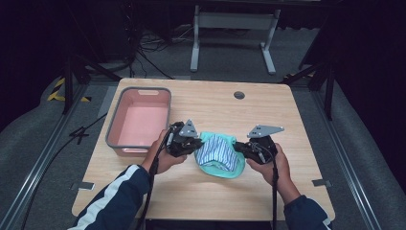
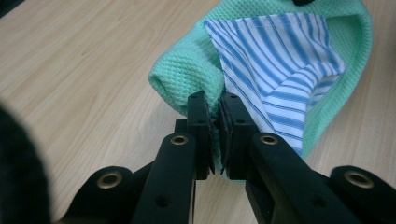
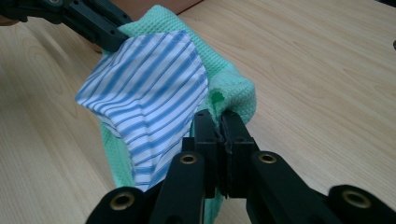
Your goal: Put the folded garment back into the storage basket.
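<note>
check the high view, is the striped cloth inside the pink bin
No, the blue-and-white striped cloth lies on the wooden table, right of the pink plastic bin.

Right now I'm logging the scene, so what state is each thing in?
left gripper: shut on the green cloth's edge.
right gripper: shut on its opposite edge.
green cloth: held between both grippers, bunched, with the striped cloth on it.
striped cloth: crumpled.
pink bin: upright, empty.

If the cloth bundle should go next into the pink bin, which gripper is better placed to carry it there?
Probably the left. The left gripper is shut on the cloth bundle's edge nearest the pink bin, which sits at the table's left. The right gripper grips the far edge and would have to cross over.
</note>
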